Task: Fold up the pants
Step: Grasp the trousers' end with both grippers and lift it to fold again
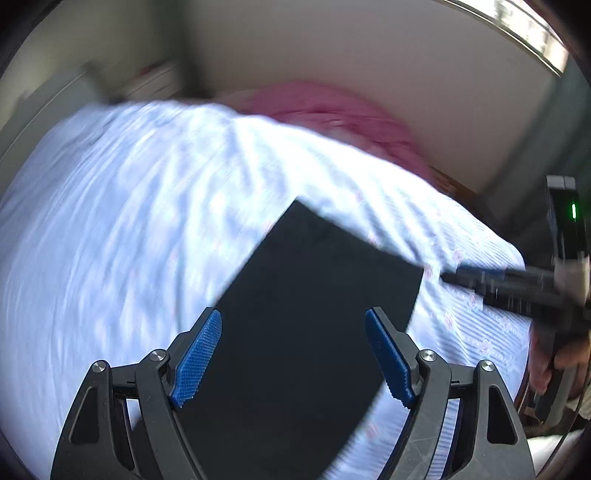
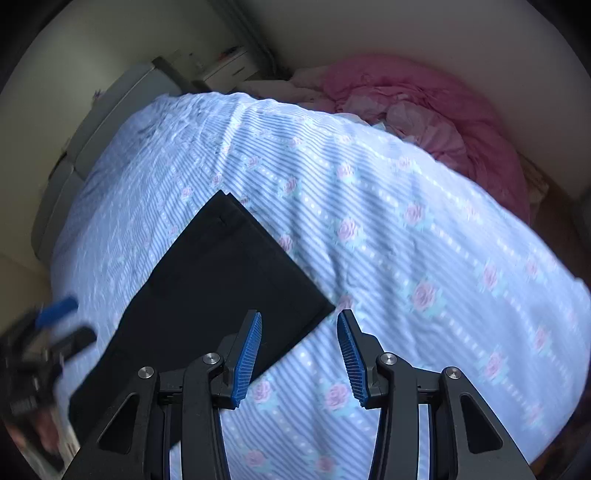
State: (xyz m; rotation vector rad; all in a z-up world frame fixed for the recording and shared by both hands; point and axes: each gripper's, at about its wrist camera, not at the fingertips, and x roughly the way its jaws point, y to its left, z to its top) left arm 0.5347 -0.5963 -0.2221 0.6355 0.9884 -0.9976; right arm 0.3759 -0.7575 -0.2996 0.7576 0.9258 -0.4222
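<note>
Black pants [image 1: 314,314] lie folded into a flat rectangle on the striped, rose-printed bed sheet [image 1: 129,221]. My left gripper [image 1: 293,325] hangs open above them, nothing between its blue pads. In the right wrist view the pants [image 2: 221,288] reach up and left, and my right gripper [image 2: 299,325] stands open just off their lower right corner, over the sheet [image 2: 406,258]. Nothing sits between its pads. The right gripper [image 1: 491,284] also shows blurred at the right edge of the left wrist view, held by a hand. The left gripper [image 2: 48,332] appears blurred at lower left.
A crumpled pink blanket [image 2: 424,107] is piled at the far end of the bed by the wall. Pale furniture [image 2: 122,96] stands along the bed's far left side. A window [image 1: 524,29] is at top right. The left wrist view is motion-blurred.
</note>
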